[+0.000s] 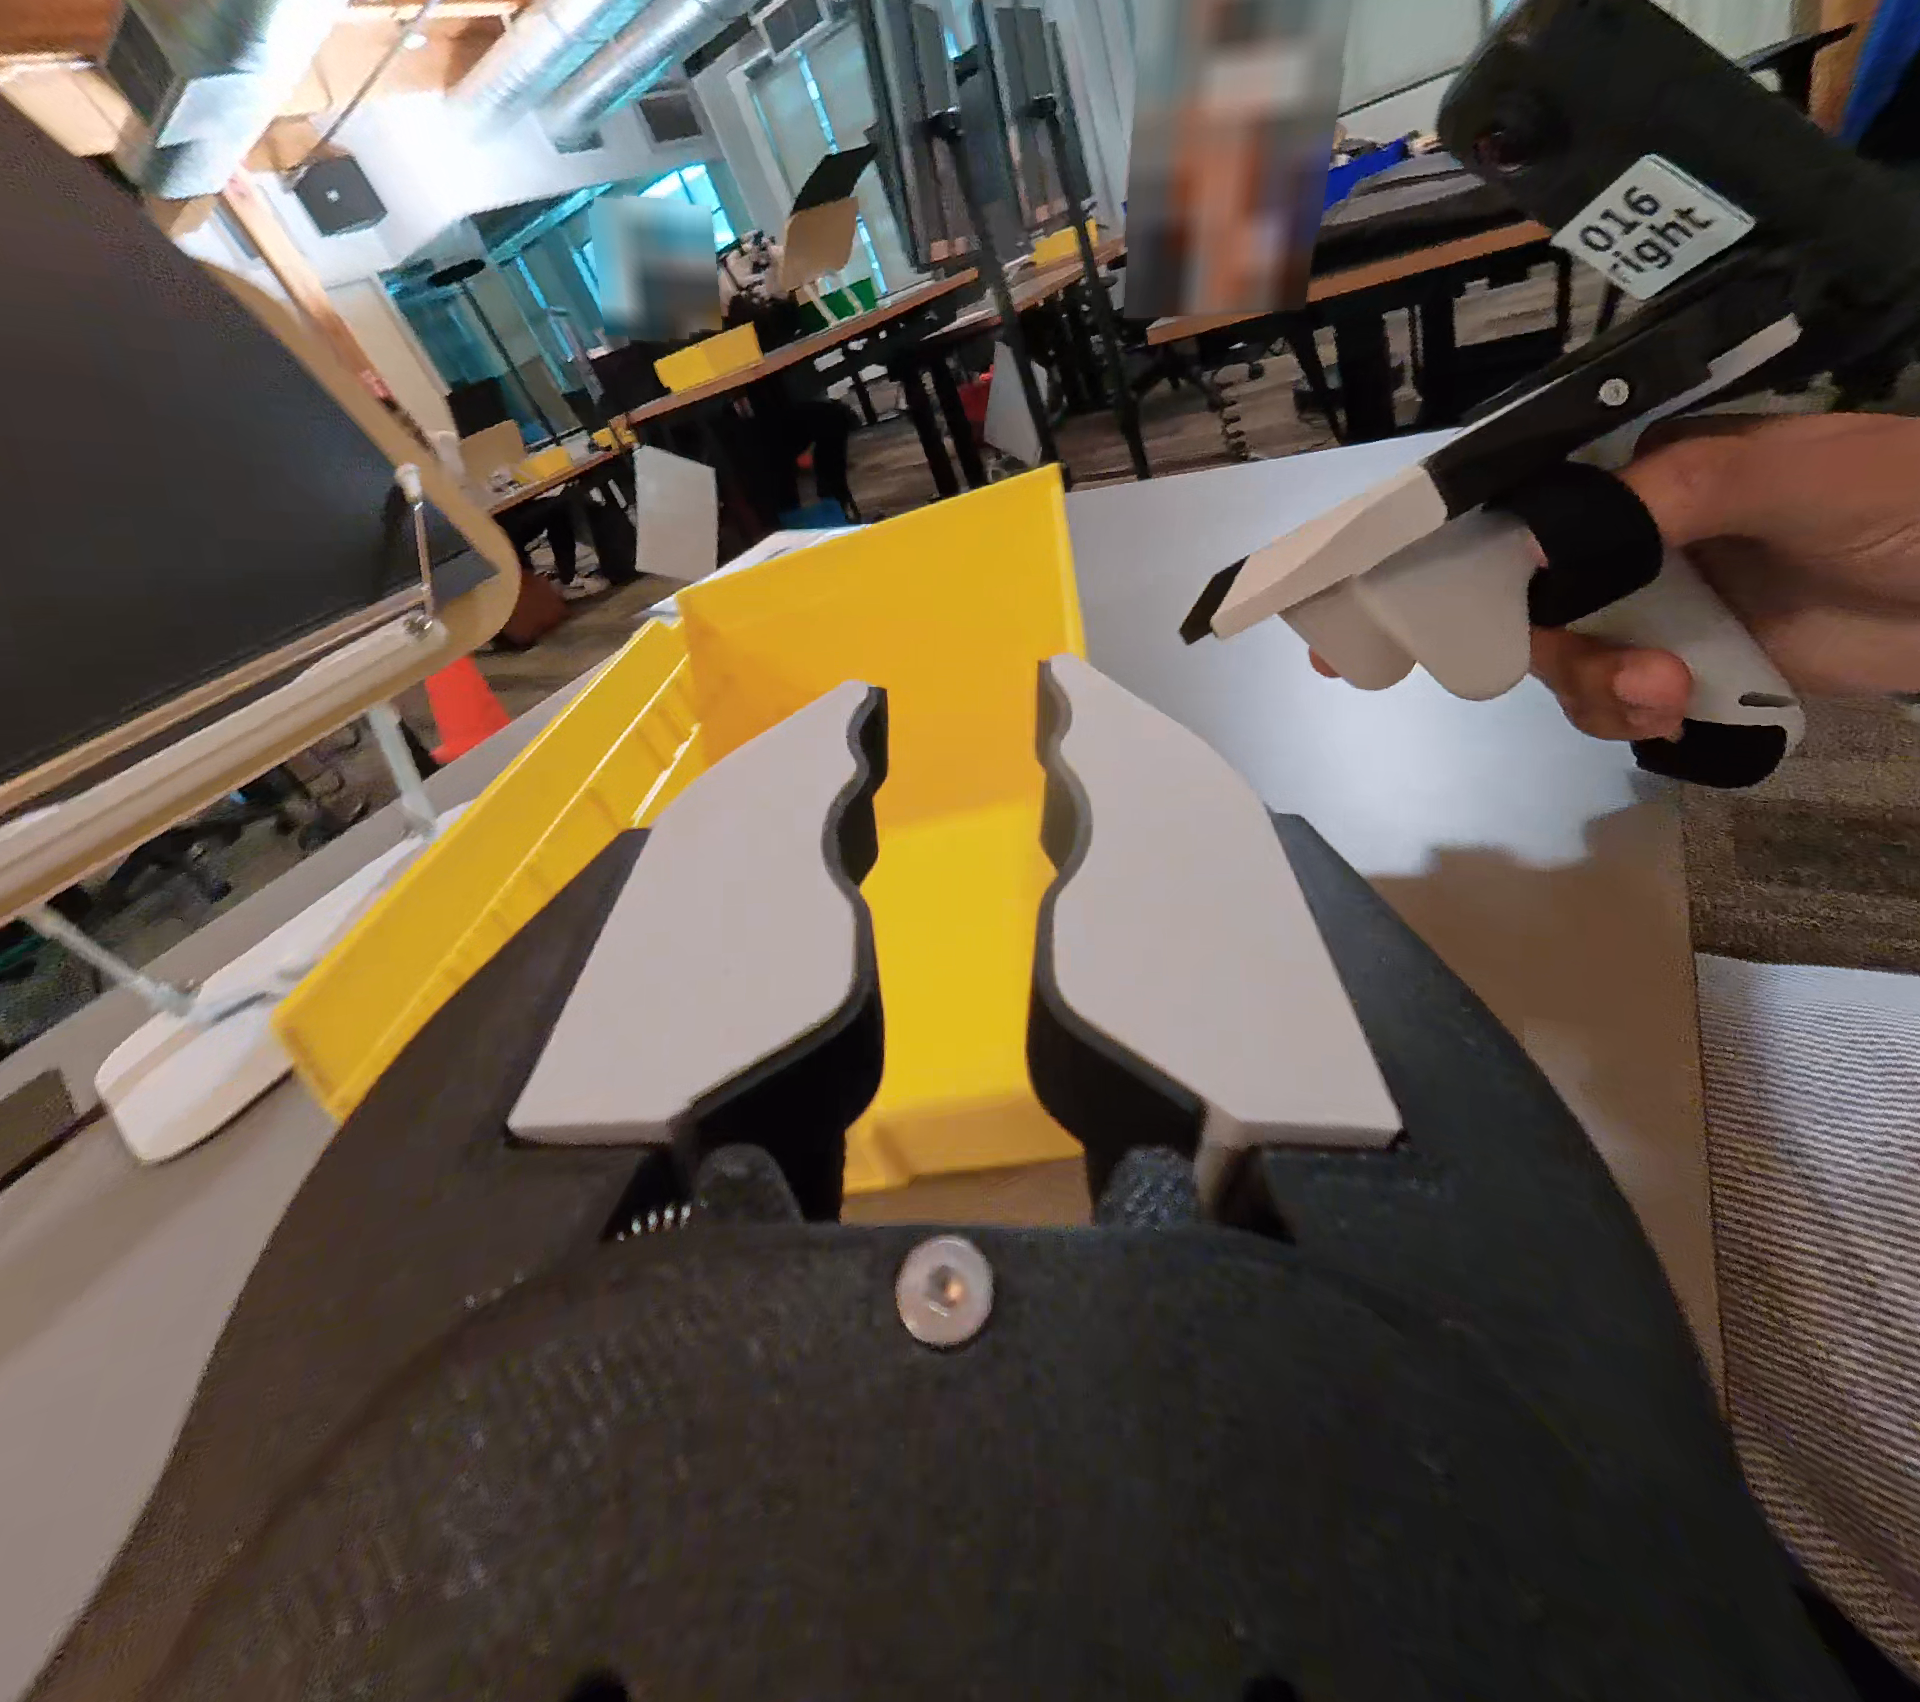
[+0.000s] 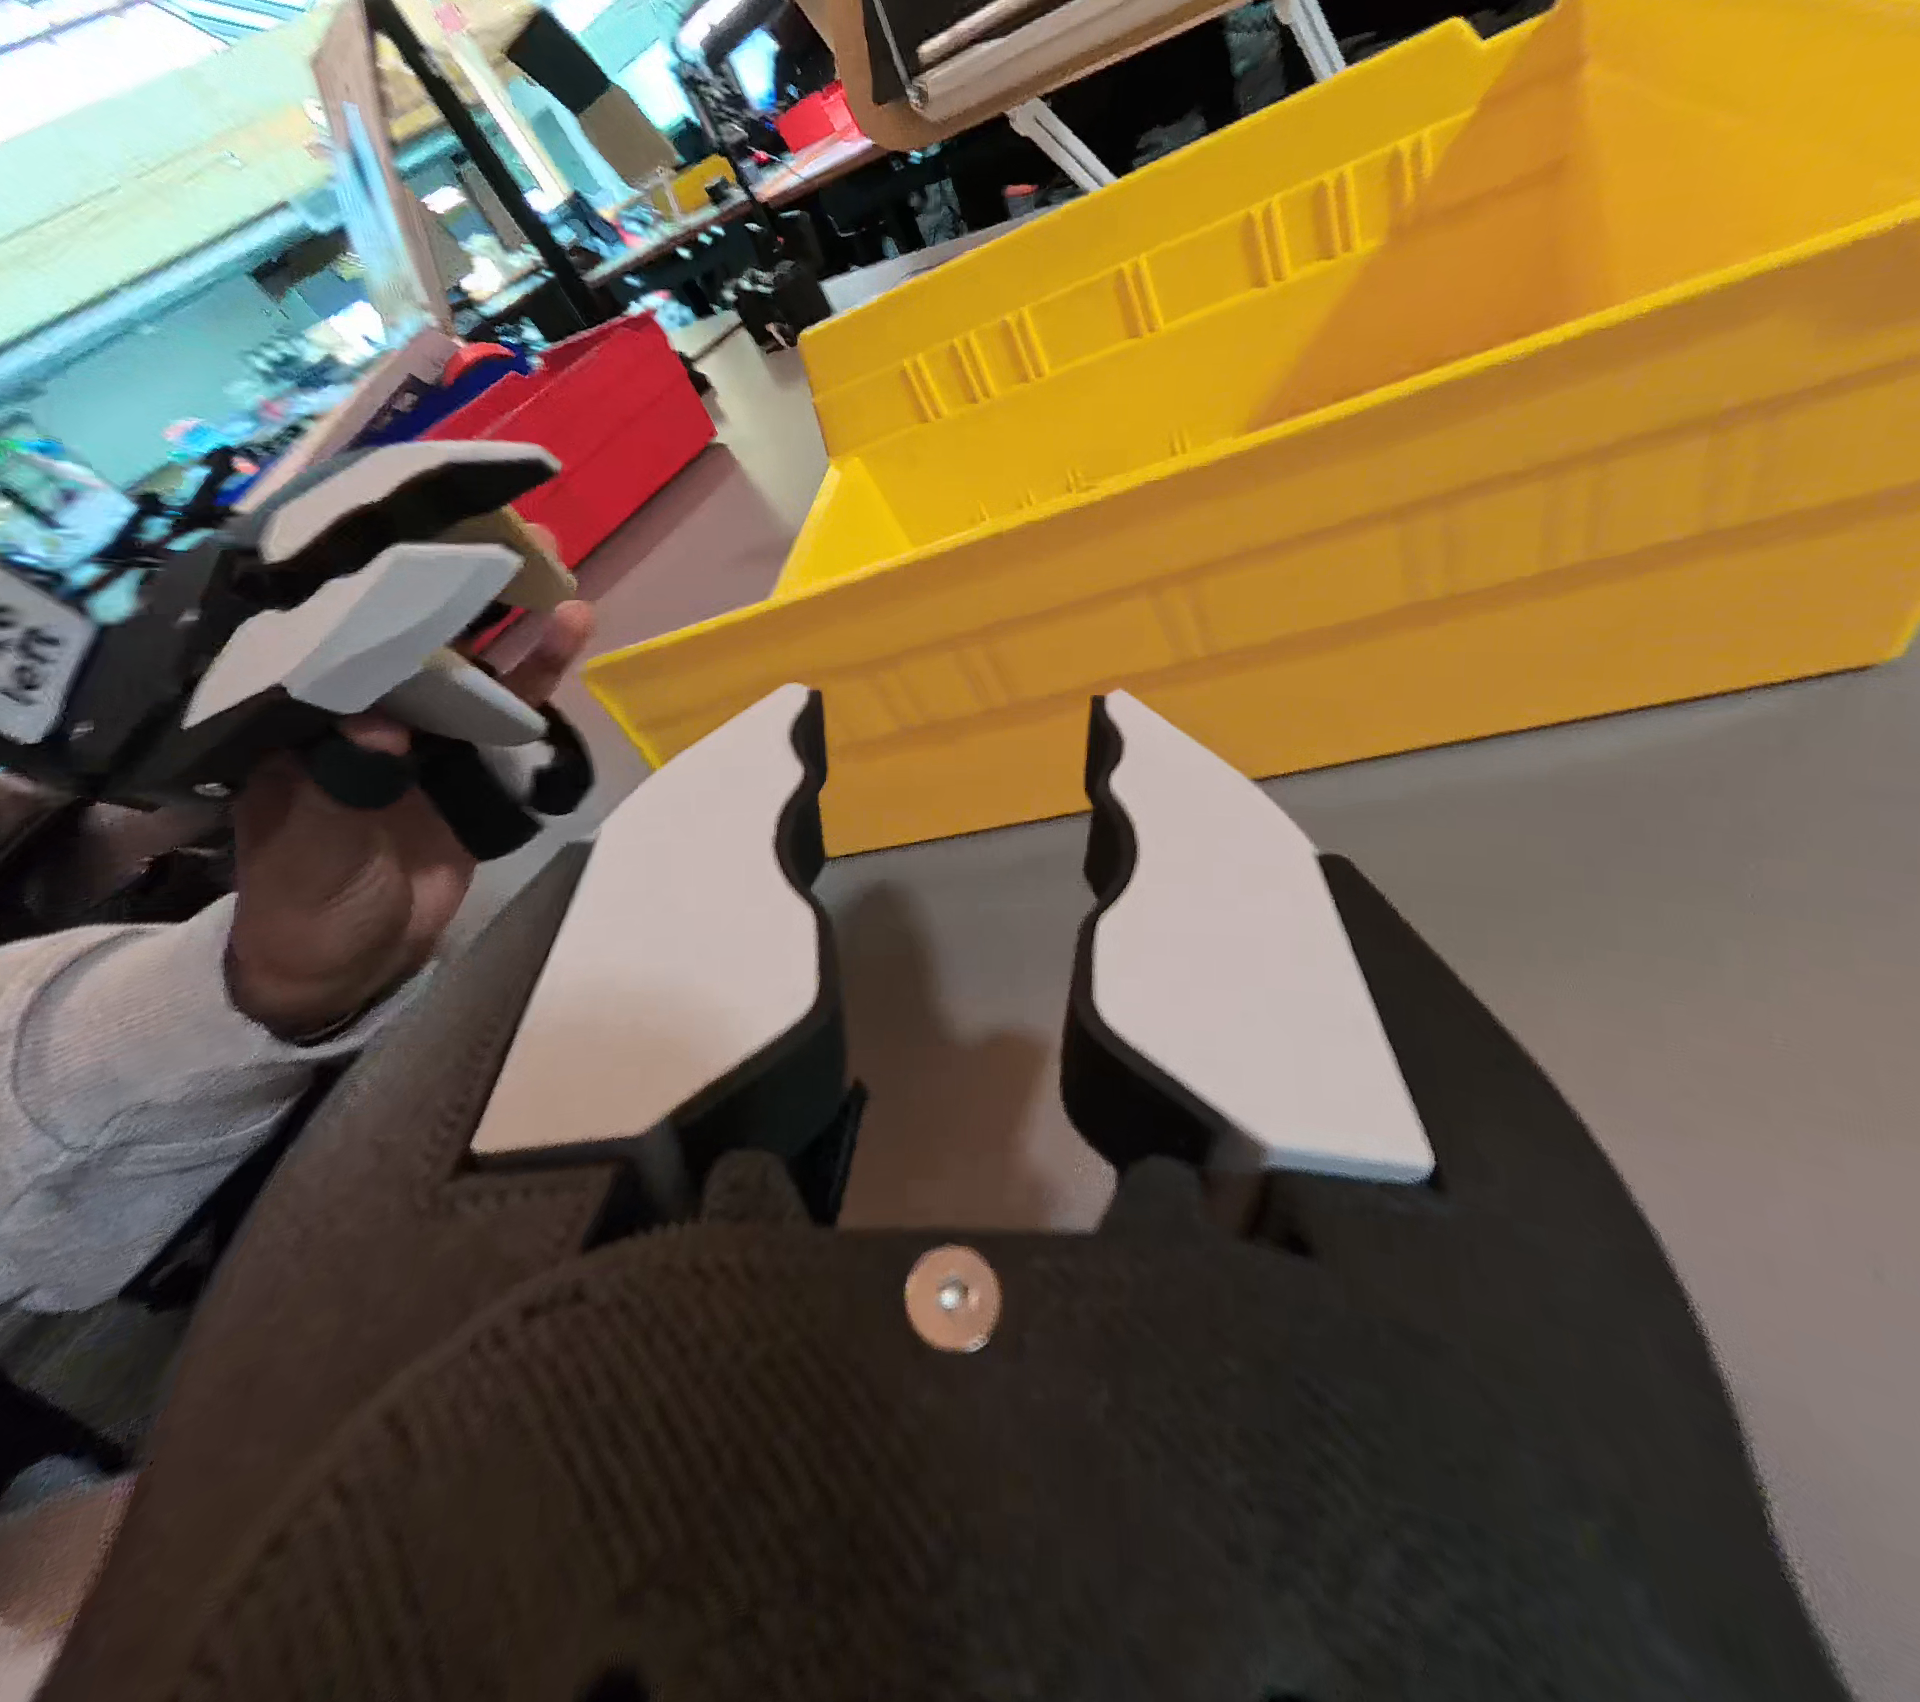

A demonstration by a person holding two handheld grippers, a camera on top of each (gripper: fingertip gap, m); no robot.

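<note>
My left gripper [image 1: 961, 696] is open and empty, hovering over the near end of an empty yellow plastic bin [image 1: 914, 613]. My right gripper [image 2: 956, 707] is open and empty, low over the grey table [image 2: 1558, 925], its tips just short of the yellow bin's long side wall [image 2: 1351, 592]. The right gripper also shows in the left wrist view [image 1: 1205, 613], held by a hand to the right of the bin. The left gripper shows in the right wrist view [image 2: 530, 509], held by a hand to the left of the bin.
A black panel in a wooden frame [image 1: 208, 457] on a white stand [image 1: 197, 1070] leans over the bin's far side. A red bin [image 2: 603, 416] sits farther left on the table. Striped fabric [image 1: 1818, 1237] lies at the right. Desks and monitors stand beyond.
</note>
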